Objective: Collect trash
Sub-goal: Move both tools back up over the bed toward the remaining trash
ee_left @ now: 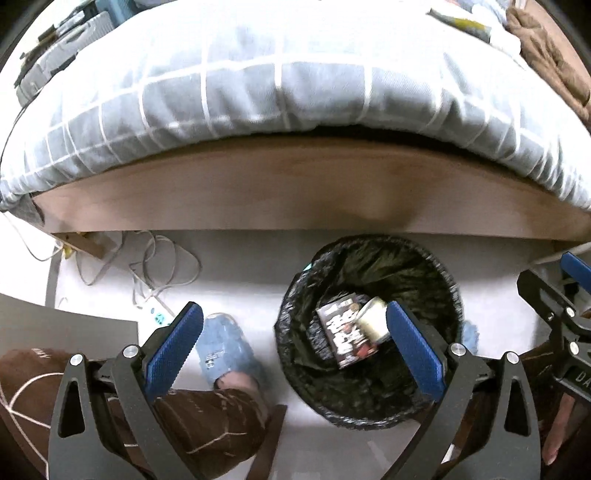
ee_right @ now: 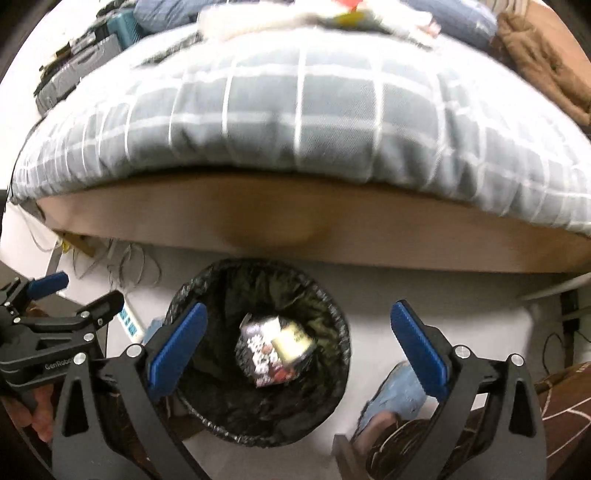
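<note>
Right wrist view: the right gripper [ee_right: 299,332], blue-padded jaws spread wide and released, is hovering above the round bin lined with black plastic [ee_right: 332,306]. Lying at the bin's bottom are a dark printed snack packet [ee_right: 258,354], long axis running toward the upper left, and a pale yellowish wrapper [ee_right: 293,339] overlapping it. Left wrist view: the left gripper [ee_left: 295,339] is likewise gaping empty, beside a blue fuzzy slipper [ee_left: 225,343]. The wooden bed frame [ee_left: 295,192] is standing just behind the bin.

The print on the packet [ee_right: 266,354] in the bin [ee_right: 207,417] is smeared beyond reading, the clutter [ee_right: 332,14] atop the bed [ee_right: 332,110] is a blur, and the slipper [ee_right: 400,391] sits half behind the right tool [ee_right: 295,343].
</note>
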Demonstrator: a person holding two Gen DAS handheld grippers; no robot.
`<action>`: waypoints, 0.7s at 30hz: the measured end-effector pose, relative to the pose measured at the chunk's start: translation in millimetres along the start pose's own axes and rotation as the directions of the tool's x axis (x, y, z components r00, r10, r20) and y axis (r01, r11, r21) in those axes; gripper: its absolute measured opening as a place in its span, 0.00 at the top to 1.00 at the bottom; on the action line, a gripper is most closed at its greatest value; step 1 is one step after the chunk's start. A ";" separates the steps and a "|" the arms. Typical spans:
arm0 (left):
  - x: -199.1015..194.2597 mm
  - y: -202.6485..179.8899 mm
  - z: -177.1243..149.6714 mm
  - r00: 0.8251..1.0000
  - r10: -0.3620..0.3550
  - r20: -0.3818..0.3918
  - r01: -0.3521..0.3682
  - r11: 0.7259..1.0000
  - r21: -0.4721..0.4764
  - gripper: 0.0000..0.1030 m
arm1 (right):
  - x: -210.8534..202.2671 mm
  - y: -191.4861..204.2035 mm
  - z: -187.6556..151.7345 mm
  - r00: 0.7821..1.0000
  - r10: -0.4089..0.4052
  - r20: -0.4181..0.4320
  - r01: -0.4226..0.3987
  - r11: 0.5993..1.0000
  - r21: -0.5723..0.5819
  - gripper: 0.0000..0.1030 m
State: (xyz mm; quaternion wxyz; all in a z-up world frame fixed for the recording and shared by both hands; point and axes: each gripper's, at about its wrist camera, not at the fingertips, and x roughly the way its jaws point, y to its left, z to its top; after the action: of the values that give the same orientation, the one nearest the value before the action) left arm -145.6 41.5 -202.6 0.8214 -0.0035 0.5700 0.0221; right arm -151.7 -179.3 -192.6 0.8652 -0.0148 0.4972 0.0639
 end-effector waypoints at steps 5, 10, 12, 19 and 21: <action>-22.2 -6.7 11.1 0.998 -0.004 0.068 0.002 1.000 0.018 0.05 | -25.9 -11.7 15.2 0.995 -0.038 0.096 0.037 0.999 0.018 0.07; -44.1 -9.3 27.4 0.992 -0.028 0.126 0.025 1.000 0.019 0.05 | -40.4 -24.0 30.5 0.984 -0.065 0.164 0.060 0.997 0.039 0.07; -49.6 -10.0 34.3 0.990 -0.049 0.131 0.047 0.999 0.019 0.05 | -43.9 -26.5 35.6 0.979 -0.078 0.188 0.072 0.997 0.040 0.07; -67.1 -11.4 58.1 0.979 -0.056 0.197 0.051 0.998 0.032 0.05 | -58.1 -40.6 58.8 0.961 -0.096 0.259 0.086 0.995 0.049 0.07; -70.2 -10.9 66.1 0.975 -0.055 0.216 0.049 0.998 0.032 0.05 | -61.7 -44.5 67.8 0.954 -0.089 0.287 0.077 0.996 0.052 0.07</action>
State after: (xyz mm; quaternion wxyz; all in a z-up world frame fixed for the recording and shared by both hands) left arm -107.8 30.3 -114.0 0.8788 -0.0050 0.4770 -0.0067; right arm -118.6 -223.2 -106.8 0.9306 -0.0089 0.3655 0.0189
